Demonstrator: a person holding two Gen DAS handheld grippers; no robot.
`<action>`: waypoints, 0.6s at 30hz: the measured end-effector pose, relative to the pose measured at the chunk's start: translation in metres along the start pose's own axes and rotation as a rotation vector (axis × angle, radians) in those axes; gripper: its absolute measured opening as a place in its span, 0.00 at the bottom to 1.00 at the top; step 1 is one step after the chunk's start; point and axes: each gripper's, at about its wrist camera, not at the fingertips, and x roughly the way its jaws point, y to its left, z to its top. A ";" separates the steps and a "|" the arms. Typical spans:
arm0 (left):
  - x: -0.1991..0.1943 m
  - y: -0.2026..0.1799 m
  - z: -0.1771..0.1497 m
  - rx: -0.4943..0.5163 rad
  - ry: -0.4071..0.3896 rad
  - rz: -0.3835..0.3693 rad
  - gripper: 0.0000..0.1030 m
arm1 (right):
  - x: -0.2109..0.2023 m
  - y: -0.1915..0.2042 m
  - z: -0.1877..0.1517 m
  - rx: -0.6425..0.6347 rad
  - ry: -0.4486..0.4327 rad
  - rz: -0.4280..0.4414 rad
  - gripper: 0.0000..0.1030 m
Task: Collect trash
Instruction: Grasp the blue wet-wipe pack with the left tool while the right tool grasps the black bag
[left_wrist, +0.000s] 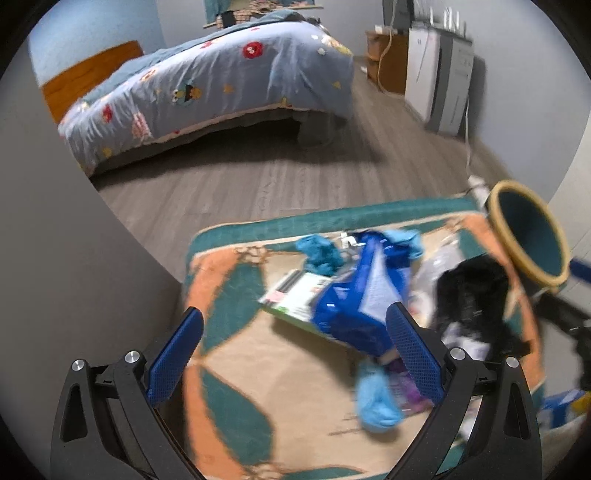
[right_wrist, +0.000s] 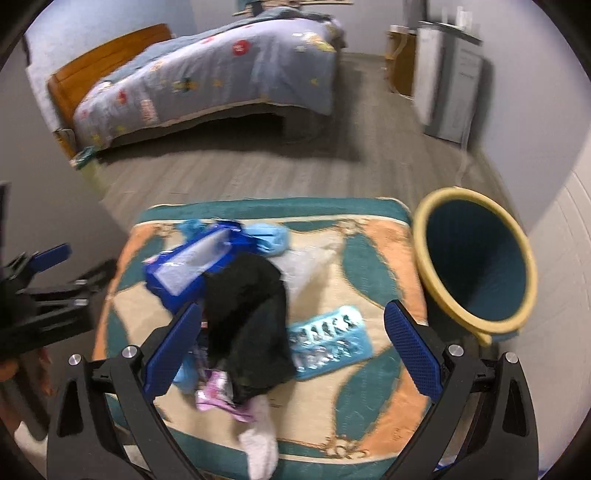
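A pile of trash lies on a patterned mat (right_wrist: 369, 236): a blue plastic bag (left_wrist: 354, 295) (right_wrist: 184, 266), a black bag (right_wrist: 251, 325) (left_wrist: 469, 291), crumpled light-blue pieces (left_wrist: 376, 398) (right_wrist: 269, 236), a green-white box (left_wrist: 295, 295), a teal blister tray (right_wrist: 328, 339), a pink wrapper (right_wrist: 218, 395) and a white tissue (right_wrist: 258, 443). A teal bin with a yellow rim (right_wrist: 476, 266) (left_wrist: 532, 229) stands at the mat's right edge. My left gripper (left_wrist: 295, 350) is open above the mat's left part. My right gripper (right_wrist: 291, 347) is open over the black bag and tray.
A bed (left_wrist: 207, 85) with a blue patterned cover stands across the grey wood floor (left_wrist: 258, 177). A white-grey cabinet (left_wrist: 439, 85) and wooden shelf (left_wrist: 388, 62) stand at the far right wall. A grey wall (left_wrist: 74, 258) is close on the left.
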 end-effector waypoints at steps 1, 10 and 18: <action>0.002 0.002 0.002 0.009 -0.003 0.003 0.95 | 0.000 0.004 0.002 -0.014 -0.002 -0.001 0.94; 0.025 0.022 0.012 -0.030 0.009 -0.078 0.95 | 0.041 0.029 -0.001 -0.053 0.095 0.071 0.84; 0.052 0.003 0.015 0.018 0.045 -0.119 0.95 | 0.044 0.020 0.001 -0.019 0.134 0.128 0.15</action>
